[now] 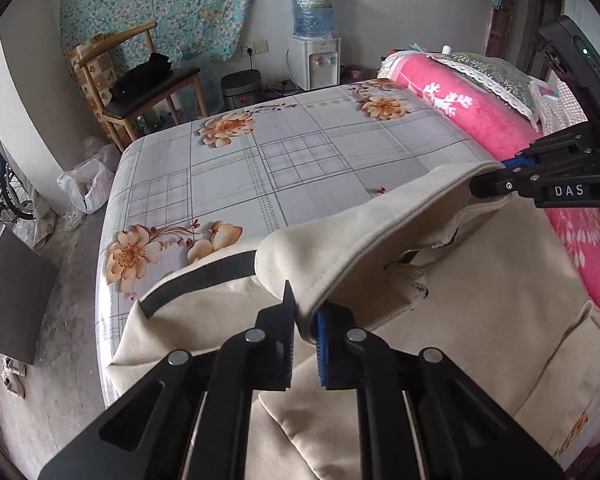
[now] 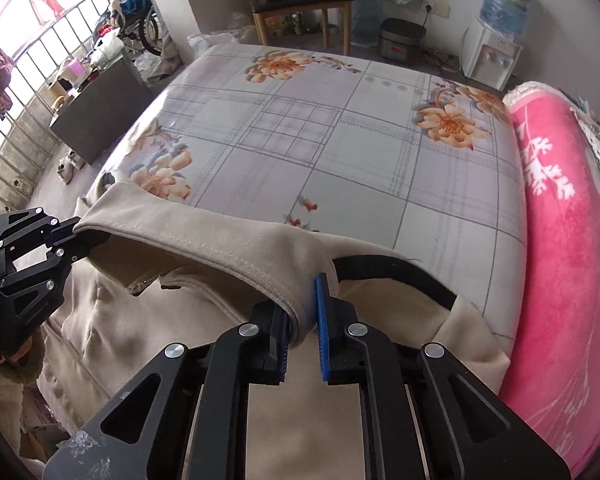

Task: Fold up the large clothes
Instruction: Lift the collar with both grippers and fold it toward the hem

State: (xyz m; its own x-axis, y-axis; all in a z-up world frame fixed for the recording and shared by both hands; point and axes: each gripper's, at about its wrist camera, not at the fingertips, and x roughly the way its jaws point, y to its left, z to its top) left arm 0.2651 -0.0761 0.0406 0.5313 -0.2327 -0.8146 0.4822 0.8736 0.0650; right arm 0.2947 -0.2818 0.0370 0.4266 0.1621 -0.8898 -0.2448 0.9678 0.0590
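A beige jacket (image 1: pixel 480 320) with a black band and a zipper lies on the near part of the bed. Its stitched edge (image 1: pixel 380 224) is lifted off the rest in an arc between both grippers. In the left wrist view my left gripper (image 1: pixel 306 308) is shut on one end of that edge, and my right gripper (image 1: pixel 478 186) pinches the other end at the right. In the right wrist view my right gripper (image 2: pixel 300 300) is shut on the beige jacket (image 2: pixel 180 320), beside the black band (image 2: pixel 400 272). My left gripper (image 2: pixel 80 236) holds the edge at the far left.
The bed sheet (image 1: pixel 300 160) with checks and orange flowers stretches ahead. A rolled pink blanket (image 2: pixel 560 220) lines the right side. Past the bed stand a wooden chair (image 1: pixel 140 88), a water dispenser (image 1: pixel 314 60) and a dark cabinet (image 2: pixel 100 116) by a railing.
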